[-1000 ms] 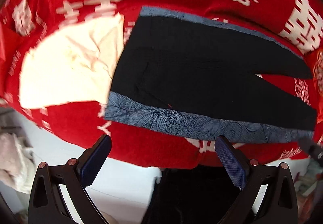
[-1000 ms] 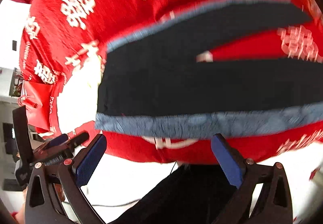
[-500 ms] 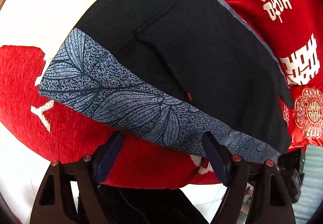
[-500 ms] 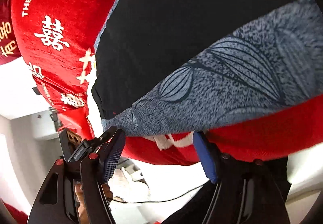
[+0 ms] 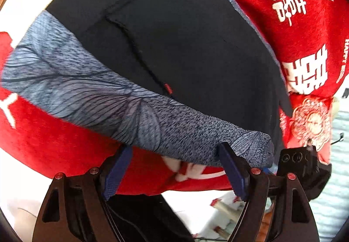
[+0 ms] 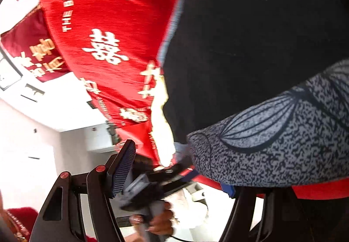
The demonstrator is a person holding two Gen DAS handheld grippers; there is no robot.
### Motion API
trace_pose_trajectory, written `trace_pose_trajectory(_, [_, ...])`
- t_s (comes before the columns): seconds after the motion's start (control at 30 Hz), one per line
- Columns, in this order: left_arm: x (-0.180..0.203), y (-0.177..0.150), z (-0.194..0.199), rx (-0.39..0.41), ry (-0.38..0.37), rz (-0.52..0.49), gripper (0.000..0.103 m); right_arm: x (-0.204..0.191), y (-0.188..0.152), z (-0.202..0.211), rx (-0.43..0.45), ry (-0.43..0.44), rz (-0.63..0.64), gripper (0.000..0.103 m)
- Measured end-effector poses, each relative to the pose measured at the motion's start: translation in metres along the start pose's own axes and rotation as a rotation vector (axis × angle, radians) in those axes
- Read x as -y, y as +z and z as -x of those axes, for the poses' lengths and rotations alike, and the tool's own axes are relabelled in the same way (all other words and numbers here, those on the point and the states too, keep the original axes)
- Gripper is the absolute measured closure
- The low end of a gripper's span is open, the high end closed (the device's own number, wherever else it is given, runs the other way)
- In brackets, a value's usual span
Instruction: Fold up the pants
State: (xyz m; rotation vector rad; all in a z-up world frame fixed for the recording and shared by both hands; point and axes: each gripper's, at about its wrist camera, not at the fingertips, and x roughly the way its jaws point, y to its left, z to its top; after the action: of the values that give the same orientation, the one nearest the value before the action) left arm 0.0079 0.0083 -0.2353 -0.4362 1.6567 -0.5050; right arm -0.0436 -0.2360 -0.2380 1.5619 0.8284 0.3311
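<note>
Now both tongs are nearing the pants' grey patterned side band.
Black pants (image 5: 185, 50) are lying lengthwise across the red blanket (image 5: 305, 24); left tongs (image 5: 174, 168) and right tongs (image 6: 178, 172) are hanging spread, gripping nothing, at its near edge.

Black pants (image 5: 185, 46) with grey leaf-print side band (image 5: 122, 107) spread over red cloth (image 5: 301, 30) bearing white characters. Left gripper (image 5: 174, 168) low at near edge, jaws apart, blue pads (image 5: 115, 174) just under the band's edge, nothing pinched. Other gripper's dark body (image 5: 301, 168) at right.
</note>
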Motion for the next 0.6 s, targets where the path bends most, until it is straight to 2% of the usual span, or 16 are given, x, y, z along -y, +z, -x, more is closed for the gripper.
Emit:
trace_pose_trajectory(0.13, [-0.01,0.016,0.01,0.068,-0.041,0.089,0.022,-0.001,0.001,0.008,-0.02,-0.024,0.012,0.029])
trace_pose_trajectory(0.2, [-0.014,0.021,0.016,0.105,-0.05,0.109,0.026,0.006,-0.002,0.011,-0.021,-0.054,0.002,0.029])
trace_pose_trajectory(0.23, [-0.014,0.023,0.018,0.116,-0.044,0.102,0.039,0.012,-0.004,0.014,-0.015,-0.075,-0.01,0.029])
trace_pose_trajectory(0.27, [-0.013,0.026,0.019,0.118,-0.018,0.08,0.045,0.019,-0.004,0.017,-0.004,-0.09,-0.02,0.029])
trace_pose_trajectory(0.3, [-0.013,0.026,0.018,0.111,-0.011,0.064,0.045,0.026,-0.004,0.021,0.011,-0.104,-0.037,0.029])
trace_pose_trajectory(0.37, [-0.013,0.025,0.018,0.106,0.012,0.041,0.058,0.041,-0.006,0.034,0.048,-0.112,-0.091,0.033])
trace_pose_trajectory(0.4, [-0.013,0.027,0.018,0.102,0.029,0.022,0.061,0.049,-0.008,0.041,0.067,-0.106,-0.129,0.037])
trace_pose_trajectory(0.43, [-0.013,0.027,0.019,0.101,0.036,0.012,0.064,0.056,-0.009,0.046,0.085,-0.091,-0.177,0.051])
trace_pose_trajectory(0.47, [-0.013,0.026,0.02,0.099,0.033,0.008,0.067,0.063,-0.01,0.051,0.102,-0.074,-0.223,0.076])
trace_pose_trajectory(0.5, [-0.012,0.026,0.022,0.097,0.035,0.004,0.069,0.066,-0.01,0.056,0.123,-0.067,-0.266,0.089])
trace_pose_trajectory(0.53, [-0.011,0.027,0.023,0.095,0.042,-0.005,0.071,0.067,-0.012,0.061,0.148,-0.078,-0.291,0.094])
trace_pose_trajectory(0.6, [-0.002,0.028,0.025,0.093,0.058,-0.024,0.071,0.052,-0.01,0.069,0.16,-0.142,-0.255,0.094])
